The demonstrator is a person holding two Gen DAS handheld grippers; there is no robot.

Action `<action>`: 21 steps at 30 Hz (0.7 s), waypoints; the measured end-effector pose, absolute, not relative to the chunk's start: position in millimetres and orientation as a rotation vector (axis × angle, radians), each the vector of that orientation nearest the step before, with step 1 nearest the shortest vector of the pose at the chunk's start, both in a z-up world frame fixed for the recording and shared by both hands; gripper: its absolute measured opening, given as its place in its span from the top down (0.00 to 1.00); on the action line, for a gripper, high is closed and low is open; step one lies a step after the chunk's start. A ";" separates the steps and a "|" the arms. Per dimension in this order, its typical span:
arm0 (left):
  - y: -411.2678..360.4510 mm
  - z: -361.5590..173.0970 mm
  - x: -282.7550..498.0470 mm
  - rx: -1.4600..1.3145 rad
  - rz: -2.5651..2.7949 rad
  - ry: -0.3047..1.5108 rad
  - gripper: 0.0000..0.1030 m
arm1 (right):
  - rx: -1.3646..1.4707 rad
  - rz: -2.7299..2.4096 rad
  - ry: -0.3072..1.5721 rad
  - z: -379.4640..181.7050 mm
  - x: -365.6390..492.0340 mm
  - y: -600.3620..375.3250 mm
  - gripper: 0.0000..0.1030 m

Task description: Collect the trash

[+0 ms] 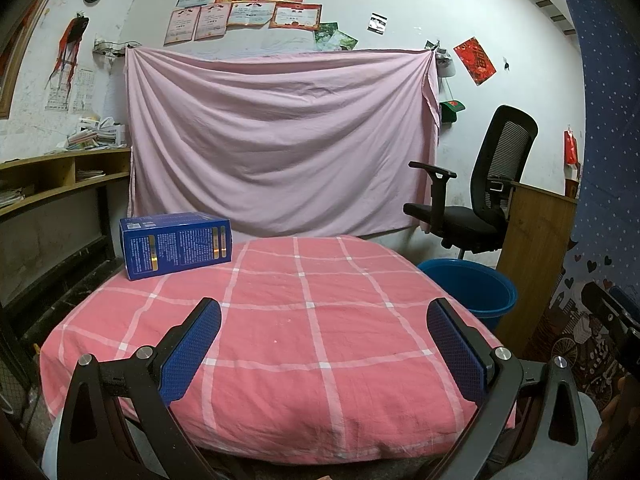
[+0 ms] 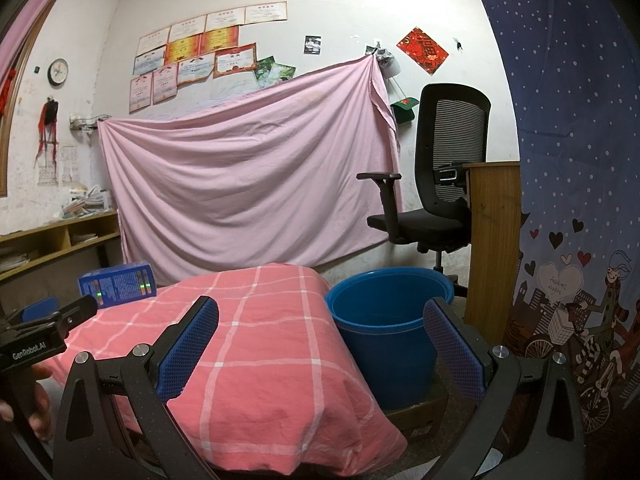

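Note:
A blue printed box (image 1: 176, 245) lies on its side at the far left corner of the table, which is covered by a red checked cloth (image 1: 304, 332). It also shows in the right wrist view (image 2: 117, 285). A blue bucket (image 1: 470, 290) stands on the floor right of the table; in the right wrist view the bucket (image 2: 386, 320) sits on a flat cardboard box. My left gripper (image 1: 324, 344) is open and empty over the near table edge. My right gripper (image 2: 320, 340) is open and empty, between the table's right edge and the bucket.
A black office chair (image 1: 476, 196) stands behind the bucket beside a wooden panel (image 2: 494, 240). A pink sheet (image 1: 280, 140) hangs on the back wall. Wooden shelves (image 1: 60, 176) with papers are at the left. A blue patterned curtain (image 2: 576, 200) hangs at the right.

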State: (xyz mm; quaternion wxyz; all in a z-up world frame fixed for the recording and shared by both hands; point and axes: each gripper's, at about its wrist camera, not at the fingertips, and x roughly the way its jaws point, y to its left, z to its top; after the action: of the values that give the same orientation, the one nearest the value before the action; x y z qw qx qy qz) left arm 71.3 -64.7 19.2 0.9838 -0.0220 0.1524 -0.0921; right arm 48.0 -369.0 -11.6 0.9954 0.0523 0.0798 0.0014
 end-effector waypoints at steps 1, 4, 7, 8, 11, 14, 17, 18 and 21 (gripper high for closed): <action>-64.3 19.0 71.4 -0.044 -0.186 0.306 0.02 | 0.105 0.002 0.160 -11.4 48.1 -368.7 0.00; -65.2 19.2 71.0 -0.045 -0.185 0.307 0.02 | 0.106 0.002 0.160 -11.3 48.0 -368.8 0.00; -66.8 19.5 69.9 -0.045 -0.184 0.308 0.02 | 0.106 0.002 0.161 -11.3 48.4 -369.2 0.00; -66.9 19.4 69.9 -0.045 -0.184 0.308 0.02 | 0.107 0.000 0.162 -12.0 47.8 -368.7 0.00; -68.4 19.6 68.5 -0.045 -0.182 0.309 0.02 | 0.109 -0.003 0.162 -14.5 46.8 -367.0 0.00; -68.5 19.7 68.5 -0.045 -0.182 0.309 0.02 | 0.110 -0.003 0.162 -15.2 46.2 -365.7 0.00; -69.0 19.5 68.3 -0.045 -0.181 0.309 0.02 | 0.109 -0.003 0.163 -14.8 46.6 -366.3 0.00; -68.6 19.8 68.4 -0.045 -0.181 0.309 0.02 | 0.110 -0.003 0.162 -14.7 46.6 -366.5 0.00; -68.5 19.6 68.3 -0.046 -0.182 0.309 0.02 | 0.110 -0.003 0.162 -14.6 46.5 -366.2 0.00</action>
State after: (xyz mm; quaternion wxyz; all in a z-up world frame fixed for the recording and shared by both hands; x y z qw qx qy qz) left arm 68.3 -68.5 19.6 0.9837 -0.0229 0.1538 -0.0904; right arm 46.5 -366.2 -14.6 0.9952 0.0550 0.0809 -0.0014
